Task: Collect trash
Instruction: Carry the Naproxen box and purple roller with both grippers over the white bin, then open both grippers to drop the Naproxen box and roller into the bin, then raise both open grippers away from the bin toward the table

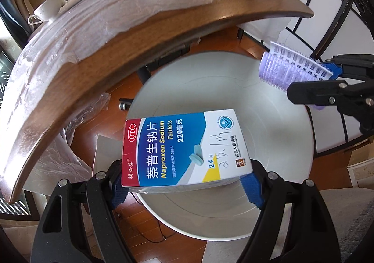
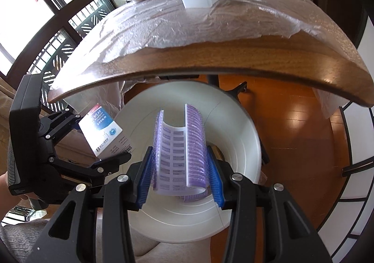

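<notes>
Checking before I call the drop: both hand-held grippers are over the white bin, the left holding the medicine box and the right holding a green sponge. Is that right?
Not quite. The right hand-held gripper holds a purple hair roller, not a green sponge, as the right wrist view shows. The rest stands: the left hand-held gripper holds the medicine box, both over the white bin.

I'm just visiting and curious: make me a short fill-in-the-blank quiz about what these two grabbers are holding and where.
1. The left gripper is clamped on a ____ box.
2. The hair roller in the right gripper is ____ in colour.
3. Both things hang over a round white ____, beside the wooden table.
4. On the table's plastic sheet, a white ____ stands near the far left corner.

Missing words: medicine; purple; bin; cup
</notes>
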